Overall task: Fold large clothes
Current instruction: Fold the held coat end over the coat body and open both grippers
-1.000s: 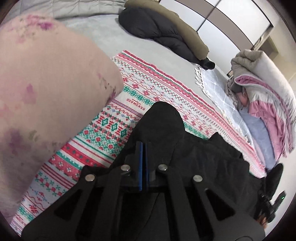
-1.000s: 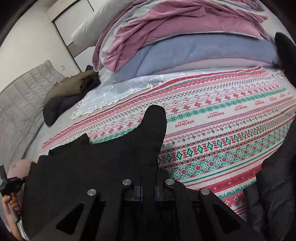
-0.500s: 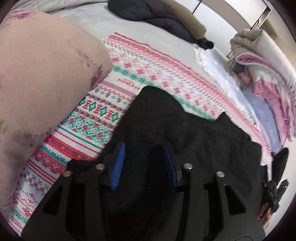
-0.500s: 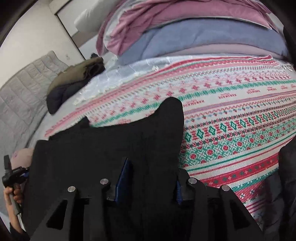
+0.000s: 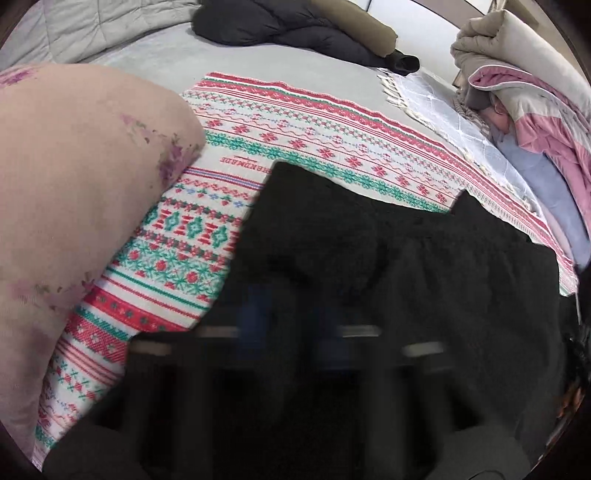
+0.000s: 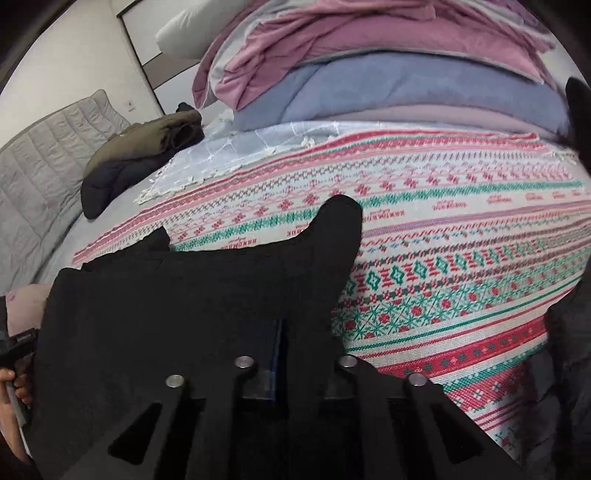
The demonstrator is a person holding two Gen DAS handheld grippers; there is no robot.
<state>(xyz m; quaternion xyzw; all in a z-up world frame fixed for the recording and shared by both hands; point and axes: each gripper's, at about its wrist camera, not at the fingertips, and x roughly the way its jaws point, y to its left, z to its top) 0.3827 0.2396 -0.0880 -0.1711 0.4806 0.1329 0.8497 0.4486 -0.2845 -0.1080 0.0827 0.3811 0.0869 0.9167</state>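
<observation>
A black garment (image 6: 192, 295) lies spread on a patterned blanket (image 6: 461, 266) woven in red, green and white bands, which covers a grey bed (image 5: 258, 59). The right gripper (image 6: 291, 343) sits low over the near edge of the garment; its jaws have just been closing and now stand together, with black cloth pinched between the blue pads. One corner of the garment pokes up just ahead of these tongs, and a second, smaller point rises farther to their left. The left gripper (image 5: 291, 332) is blurred by motion in its own view; its jaws have likewise just been closing and are now together, and the black cloth (image 5: 388, 266) lies all around them, though the blur hides whether any is pinched. To the left of the left tongs bulges a pale pink floral pillow (image 5: 74, 192). Far ahead of them lie a dark puffy jacket (image 5: 280, 26) and an olive one (image 5: 354, 22). Beyond the right tongs rises a pile of pink and blue bedding (image 6: 388, 66), with a fringed white cloth (image 6: 236, 155) at its foot. A hand (image 6: 14, 387) shows at the far left edge of the right view.
</observation>
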